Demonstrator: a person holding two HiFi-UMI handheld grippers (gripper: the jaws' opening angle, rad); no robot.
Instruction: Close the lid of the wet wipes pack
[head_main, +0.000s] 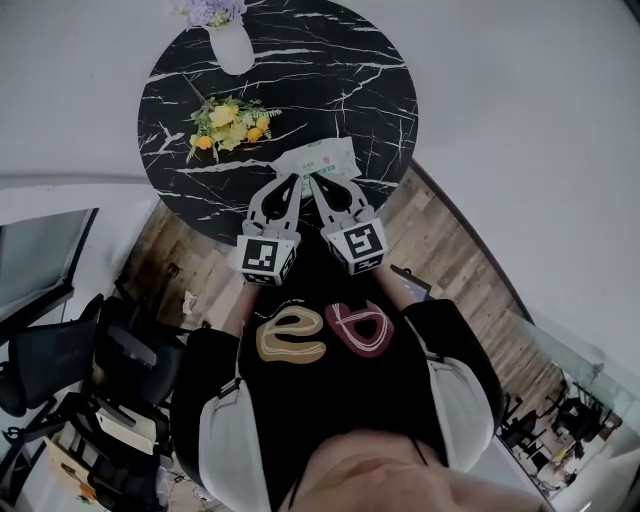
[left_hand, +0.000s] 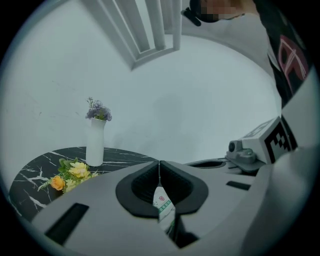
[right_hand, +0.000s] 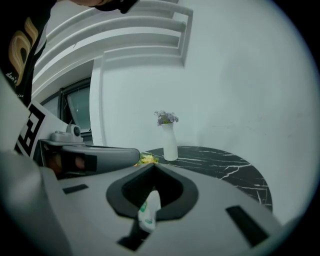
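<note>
Your left gripper (head_main: 293, 183) and right gripper (head_main: 320, 185) are both pinching the soft white-and-green wet wipes pack (head_main: 327, 160), at the near edge of the round black marble table (head_main: 330, 70).

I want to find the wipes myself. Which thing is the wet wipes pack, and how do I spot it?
Look at the round black marble table. At its edge nearest the person, the wet wipes pack is pinched by the left tool and the right tool. It is the flat white packet with green print, unlike the tall white vase and the yellow flowers farther back.
</note>
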